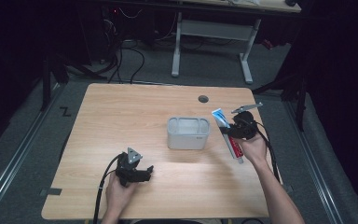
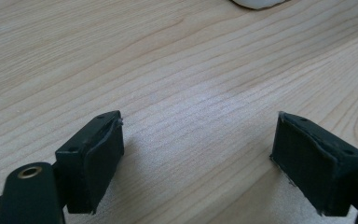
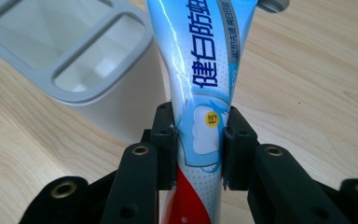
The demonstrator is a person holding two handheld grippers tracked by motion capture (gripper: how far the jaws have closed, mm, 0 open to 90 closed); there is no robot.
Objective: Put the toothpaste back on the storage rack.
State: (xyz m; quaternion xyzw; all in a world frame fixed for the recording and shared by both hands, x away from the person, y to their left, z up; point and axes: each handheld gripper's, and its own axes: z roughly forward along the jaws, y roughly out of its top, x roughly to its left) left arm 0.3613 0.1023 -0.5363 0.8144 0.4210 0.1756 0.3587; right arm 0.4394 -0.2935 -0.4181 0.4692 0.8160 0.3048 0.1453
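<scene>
1. Two jaws of our right gripper [image 3: 199, 140] clench the toothpaste tube [image 1: 227, 132] just right of the grey holder [image 1: 188, 133].
2. We judge the tube needs tilting upright over a compartment.
3. Our left gripper [image 2: 198, 154] rests gaping on the bench [image 1: 121, 116].

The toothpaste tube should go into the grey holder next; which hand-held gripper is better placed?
Right hand-held gripper: it grips the toothpaste tube beside the holder. Left is open, farther away.

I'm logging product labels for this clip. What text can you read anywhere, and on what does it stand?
"健白防蛀", large blue characters, on the toothpaste tube held in the right claw.
"超", on the tube's yellow dot.
Small column of characters beside them: too small to read.
Small mark on the grey holder, high view: too blurred to read.
</scene>
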